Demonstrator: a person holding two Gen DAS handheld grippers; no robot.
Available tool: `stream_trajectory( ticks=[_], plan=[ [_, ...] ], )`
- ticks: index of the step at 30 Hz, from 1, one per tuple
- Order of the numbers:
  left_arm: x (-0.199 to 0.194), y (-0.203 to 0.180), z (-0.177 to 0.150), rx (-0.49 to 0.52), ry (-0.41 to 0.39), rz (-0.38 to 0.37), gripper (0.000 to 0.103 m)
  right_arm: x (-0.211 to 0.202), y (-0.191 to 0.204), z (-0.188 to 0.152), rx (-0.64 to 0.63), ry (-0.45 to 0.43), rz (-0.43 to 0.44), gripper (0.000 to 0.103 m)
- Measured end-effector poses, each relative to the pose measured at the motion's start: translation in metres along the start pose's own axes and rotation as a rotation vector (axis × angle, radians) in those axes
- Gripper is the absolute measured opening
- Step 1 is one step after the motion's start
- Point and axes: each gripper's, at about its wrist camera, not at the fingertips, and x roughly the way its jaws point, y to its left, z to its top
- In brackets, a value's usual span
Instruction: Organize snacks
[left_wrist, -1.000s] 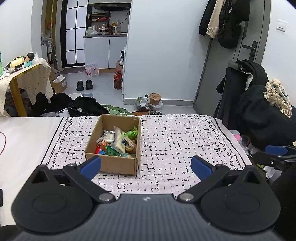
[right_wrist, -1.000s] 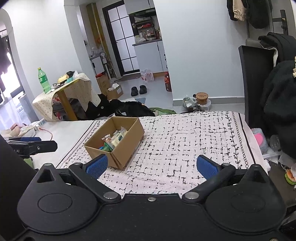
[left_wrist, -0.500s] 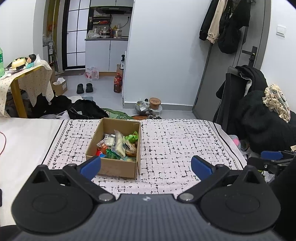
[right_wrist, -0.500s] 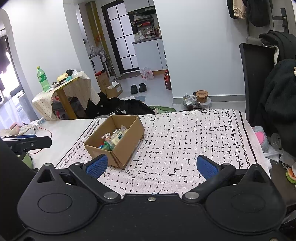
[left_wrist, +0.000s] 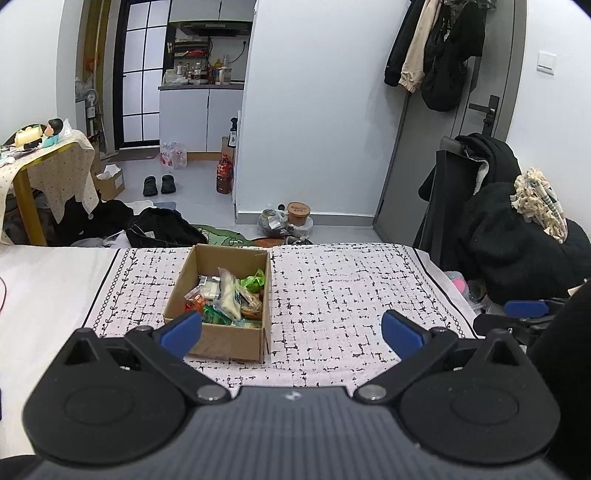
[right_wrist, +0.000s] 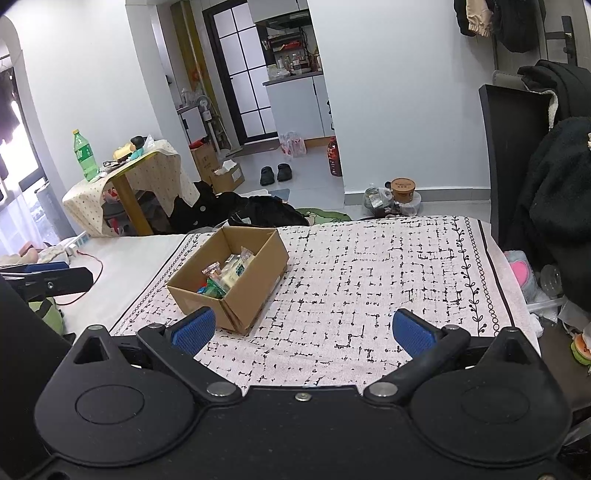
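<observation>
Snacks (left_wrist: 231, 295) lie piled in an open cardboard box (left_wrist: 225, 339) on a patterned cloth (left_wrist: 332, 295) spread over what looks like a bed; no loose packet shows on the cloth. The left claw (left_wrist: 291, 330) hangs above the near edge of the cloth with its jaws spread wide and nothing between them. The right claw (right_wrist: 302, 328) is likewise released and empty, with the box ahead and to its left.

The pile looks already gathered, so the step in hand is probably a first reach into the box or a final check. To do it well, a claw should come down from straight above, clear of the box walls, and close on a single wrapper across its narrow width, not on the heap.

The box's long axis runs away from the left claw, toward the far edge of the cloth; from the right wrist view it slants from near left to far right. A pale long packet (left_wrist: 229, 293) lies roughly along that axis.
</observation>
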Motion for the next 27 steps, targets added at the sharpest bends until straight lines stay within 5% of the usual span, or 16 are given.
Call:
stream_trajectory(
  ticks=[27],
  plan=[
    [-0.008, 0.015, -0.001, -0.018, -0.005, 0.019, 0.103, 0.007, 0.010, 0.005, -0.028, 0.015, -0.037, 0.103]
  ],
)
